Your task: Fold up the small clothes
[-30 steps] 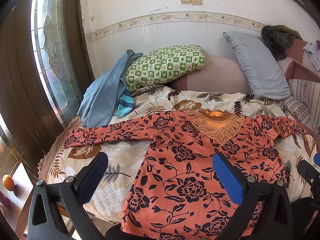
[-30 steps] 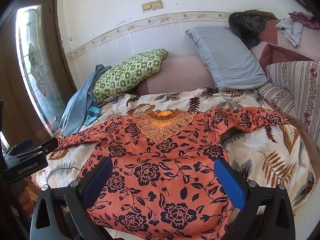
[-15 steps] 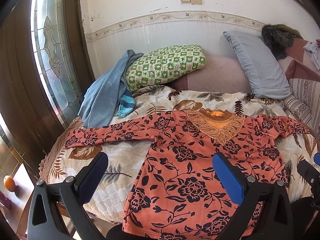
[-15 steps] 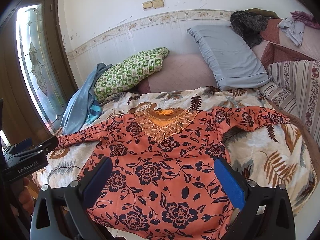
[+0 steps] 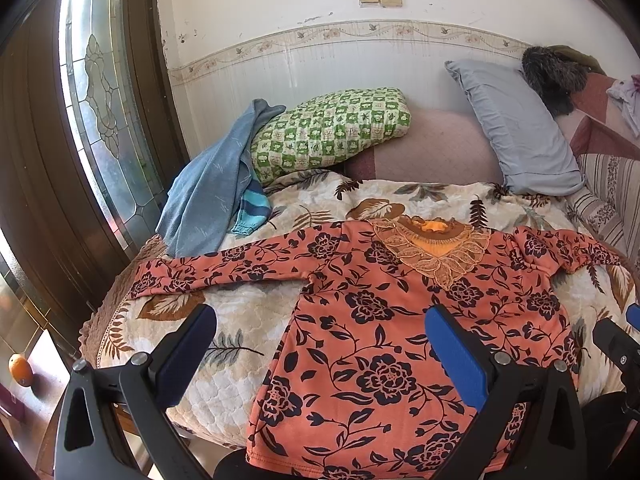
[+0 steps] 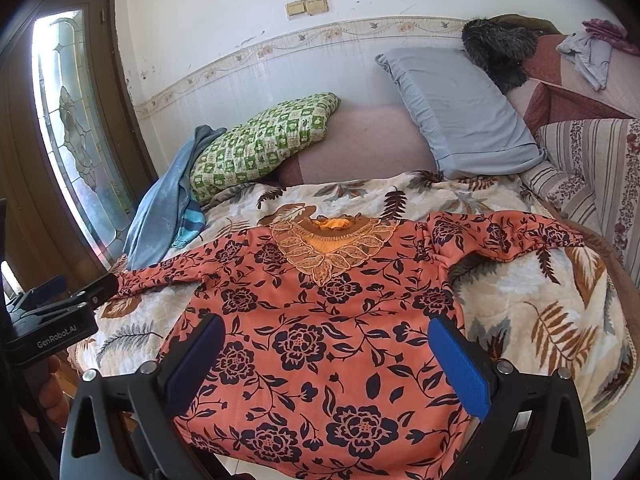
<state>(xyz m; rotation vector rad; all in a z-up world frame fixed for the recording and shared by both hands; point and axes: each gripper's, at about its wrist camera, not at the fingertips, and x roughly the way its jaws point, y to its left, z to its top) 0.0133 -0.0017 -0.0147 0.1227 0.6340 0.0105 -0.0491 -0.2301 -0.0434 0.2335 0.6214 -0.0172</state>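
Note:
An orange long-sleeved top with dark flowers (image 5: pixel 376 320) lies spread flat, face up, on the bed, both sleeves stretched out sideways and its hem hanging over the near edge. It also shows in the right wrist view (image 6: pixel 320 320). My left gripper (image 5: pixel 320 344) is open and empty, hovering above the top's lower left part. My right gripper (image 6: pixel 324 354) is open and empty above the top's lower middle. The left gripper's body shows at the left edge of the right wrist view (image 6: pixel 52 320).
The bed has a cream leaf-print quilt (image 5: pixel 248 320). A blue garment (image 5: pixel 208 200) and a green checked pillow (image 5: pixel 332 128) lie at the back left, a grey pillow (image 5: pixel 516 128) at the back right. A wooden and glass door (image 5: pixel 100 92) stands left.
Both grippers have shifted very slightly; the view is almost the same. The top has not moved.

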